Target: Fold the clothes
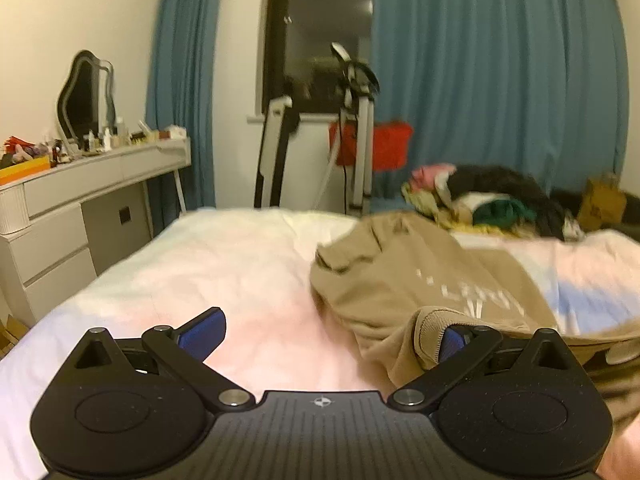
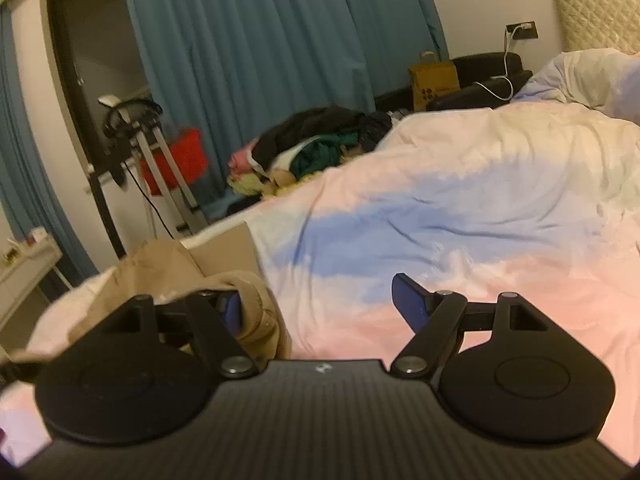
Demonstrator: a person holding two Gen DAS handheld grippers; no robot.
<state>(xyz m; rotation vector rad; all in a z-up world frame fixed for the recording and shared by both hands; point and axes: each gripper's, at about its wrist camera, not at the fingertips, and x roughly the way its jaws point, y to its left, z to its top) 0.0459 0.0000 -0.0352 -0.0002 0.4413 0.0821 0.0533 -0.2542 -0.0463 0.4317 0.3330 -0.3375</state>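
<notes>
A tan sweatshirt [image 1: 404, 280] with white lettering lies crumpled on the pink, white and blue bed cover [image 1: 224, 264]. My left gripper [image 1: 328, 336] is open wide just above the cover; its right finger [image 1: 452, 342] touches a ribbed tan cuff, its left finger [image 1: 202, 332] is over bare cover. In the right wrist view my right gripper [image 2: 320, 308] is open too; its left finger [image 2: 232, 308] is against a fold of the tan sweatshirt [image 2: 168, 268], its right finger [image 2: 412, 304] over the cover [image 2: 460, 208].
A pile of mixed clothes [image 1: 480, 196] lies past the far edge of the bed. A white dresser [image 1: 76, 208] with a mirror stands on the left. Blue curtains, a window, a folded metal frame [image 1: 356, 136], a red bag and a paper bag [image 2: 434, 80] are behind.
</notes>
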